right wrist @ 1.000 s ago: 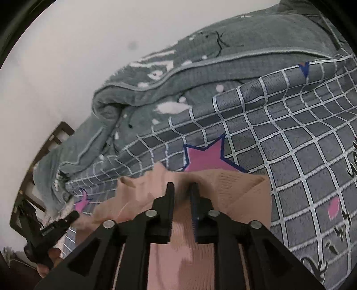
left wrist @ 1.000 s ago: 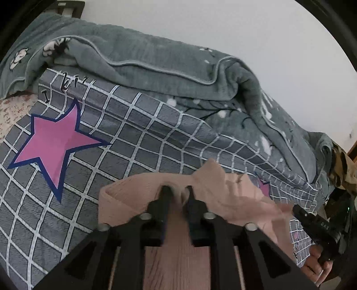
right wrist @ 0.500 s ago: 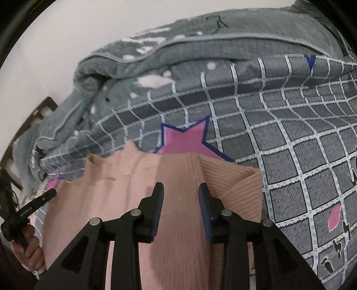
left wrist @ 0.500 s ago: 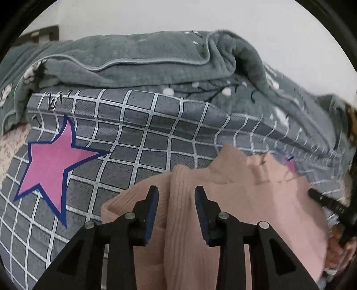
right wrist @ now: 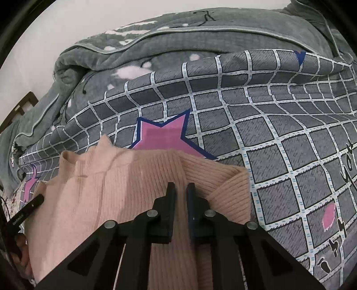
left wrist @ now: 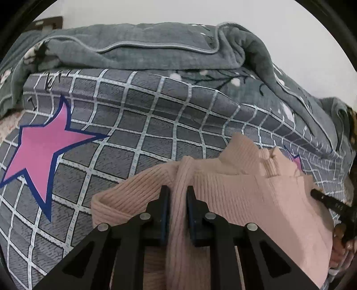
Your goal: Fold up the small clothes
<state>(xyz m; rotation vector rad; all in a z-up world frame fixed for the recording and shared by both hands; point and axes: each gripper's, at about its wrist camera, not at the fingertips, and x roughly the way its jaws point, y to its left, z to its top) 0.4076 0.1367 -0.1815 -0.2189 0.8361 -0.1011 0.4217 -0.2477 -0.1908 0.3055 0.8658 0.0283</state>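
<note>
The left gripper (left wrist: 177,189) is closing on a ridge of the pink ribbed sweater (left wrist: 256,207) that stands between its fingers, and the right gripper (right wrist: 180,186) is closing on another pinched fold of it. The sweater lies on a grey checked bedsheet (left wrist: 138,125) with white grid lines and pink, navy-edged stars (left wrist: 42,147) (one star is half hidden under the knit in the right view). A grey-green quilt (left wrist: 156,55) is bunched behind, against a plain pale wall (left wrist: 156,11). Black handwriting-style lettering (right wrist: 347,176) runs along the sheet; I cannot read it.
</note>
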